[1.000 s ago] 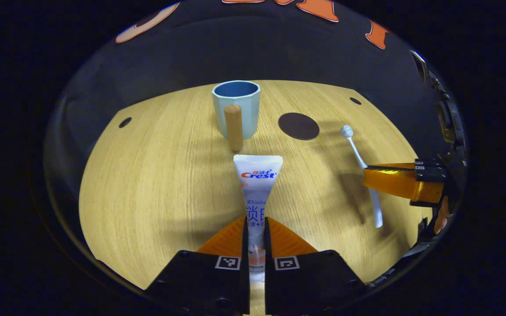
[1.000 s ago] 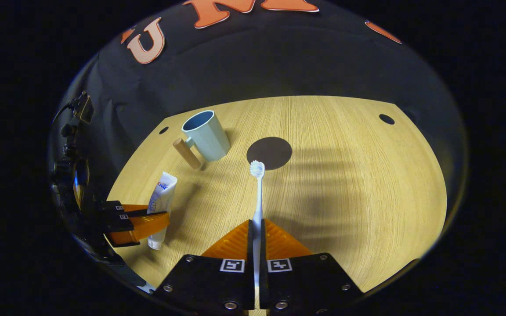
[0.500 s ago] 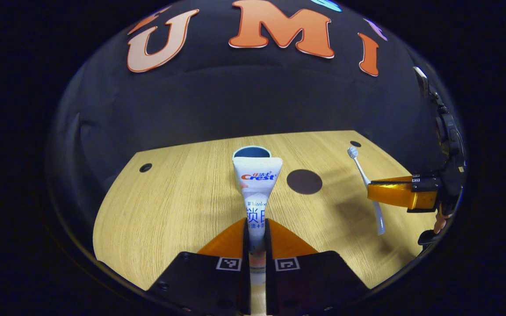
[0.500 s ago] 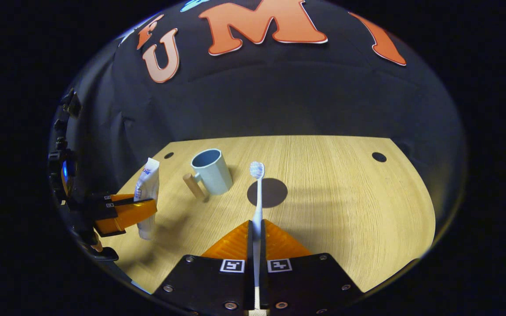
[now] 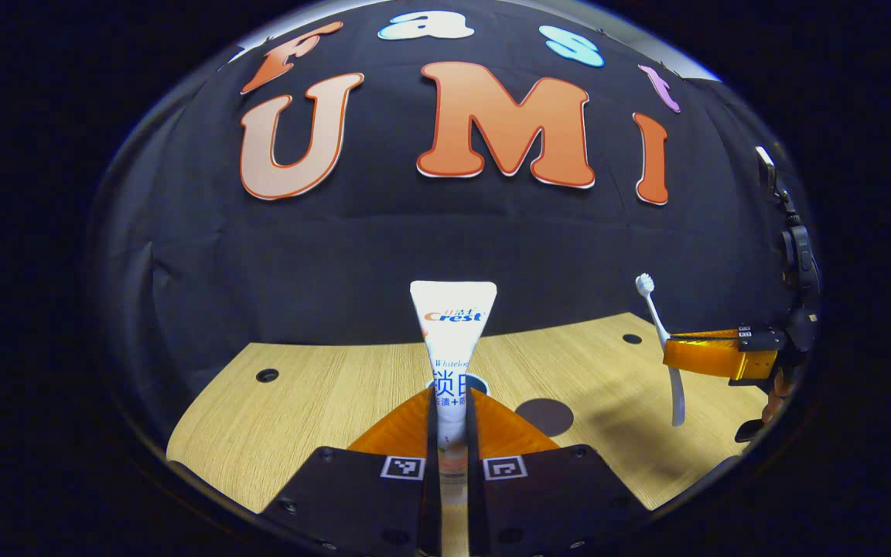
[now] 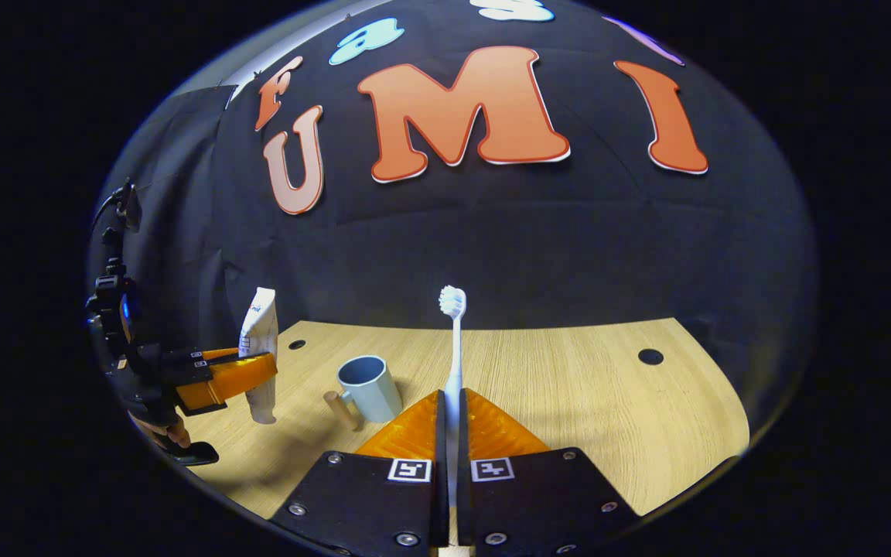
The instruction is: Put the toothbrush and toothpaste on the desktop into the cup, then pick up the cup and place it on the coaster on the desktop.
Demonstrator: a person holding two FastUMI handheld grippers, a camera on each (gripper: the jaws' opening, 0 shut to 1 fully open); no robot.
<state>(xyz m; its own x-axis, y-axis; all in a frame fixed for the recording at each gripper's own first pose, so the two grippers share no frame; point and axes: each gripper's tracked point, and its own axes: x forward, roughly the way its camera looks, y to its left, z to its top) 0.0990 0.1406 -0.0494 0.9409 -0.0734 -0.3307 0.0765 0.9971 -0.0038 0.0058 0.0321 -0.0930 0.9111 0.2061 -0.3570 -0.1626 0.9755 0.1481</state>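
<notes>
In the left gripper view my left gripper (image 5: 452, 402) is shut on a white toothpaste tube (image 5: 454, 325), held upright above the desk. Behind the tube a sliver of the pale blue cup's rim (image 5: 479, 381) peeks out. The dark round coaster (image 5: 544, 415) lies just right of it. In the right gripper view my right gripper (image 6: 451, 406) is shut on a white toothbrush (image 6: 453, 340), bristles up. The pale blue cup (image 6: 368, 387) with its wooden handle (image 6: 338, 409) stands on the desk to the left, and the left gripper (image 6: 221, 375) holds the toothpaste tube (image 6: 258, 348) beyond it.
The wooden desktop (image 6: 608, 410) has small dark holes (image 6: 650, 357) near its corners. In the left gripper view the right gripper (image 5: 712, 352) holds the toothbrush (image 5: 662, 340) at the far right, over the desktop (image 5: 314, 394).
Both grippers have risen and tilted up, lifting the toothpaste and the toothbrush off the desk. The cup and coaster have sunk low in both views.
</notes>
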